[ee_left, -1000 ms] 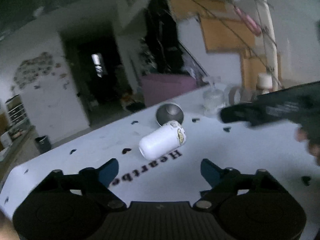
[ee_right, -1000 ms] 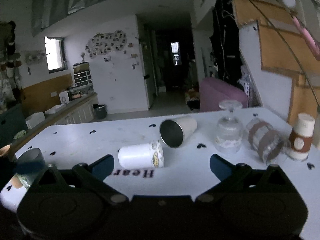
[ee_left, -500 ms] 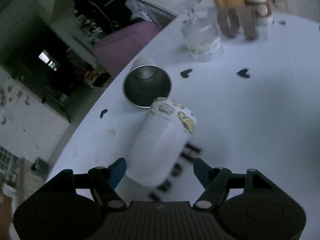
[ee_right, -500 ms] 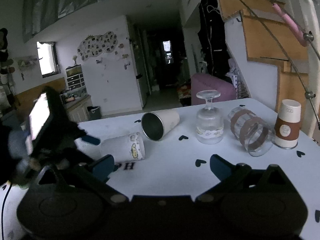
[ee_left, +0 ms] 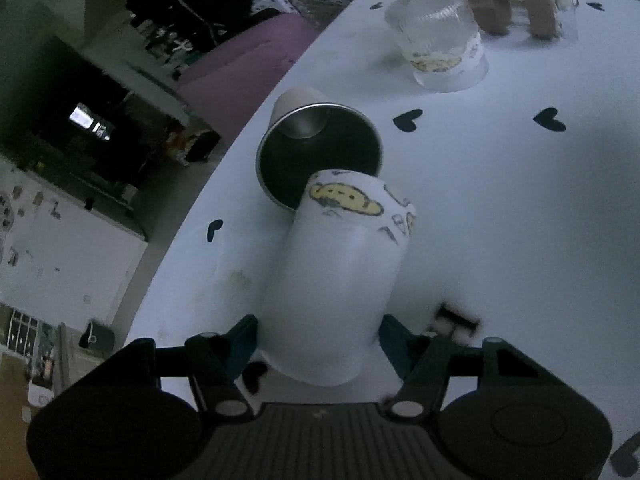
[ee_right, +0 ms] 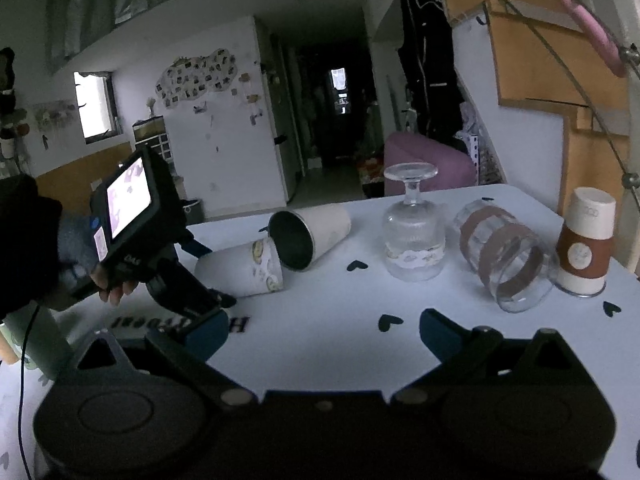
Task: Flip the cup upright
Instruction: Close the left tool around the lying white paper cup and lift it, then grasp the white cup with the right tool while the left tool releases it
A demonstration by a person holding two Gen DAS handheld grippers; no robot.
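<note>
Cup: the white cup (ee_left: 336,288) lay on its side on the table (ee_left: 500,240), with its closed end between the fingers of the left tool (ee_left: 318,340).
Cup mouth: it pointed away from the left tool, and its rim, with yellow pictures, touched or sat just beside the steel cup (ee_left: 316,152).
Left tool: its blue pads (ee_left: 242,340) were on each side of the cup, very close to it. I cannot tell if they were pressing it yet.
Right tool: the right tool (ee_right: 320,330) was wide open, with nothing between its fingers. It hung above the table, well back from the cups.
Steel cup: it lay on its side just past the white cup, with its dark mouth facing the left tool.
Glass: a stemmed glass (ee_right: 412,232) stood upside down ahead of the right tool.
Jar: a clear jar (ee_right: 504,256) with brown bands lay on its side, ahead and to the right of the right tool.
Paper cup: a brown and white paper cup (ee_right: 584,248) stood upside down, far to the right.
Hand: a left hand (ee_right: 80,272) in a dark sleeve held the left tool's grip.
</note>
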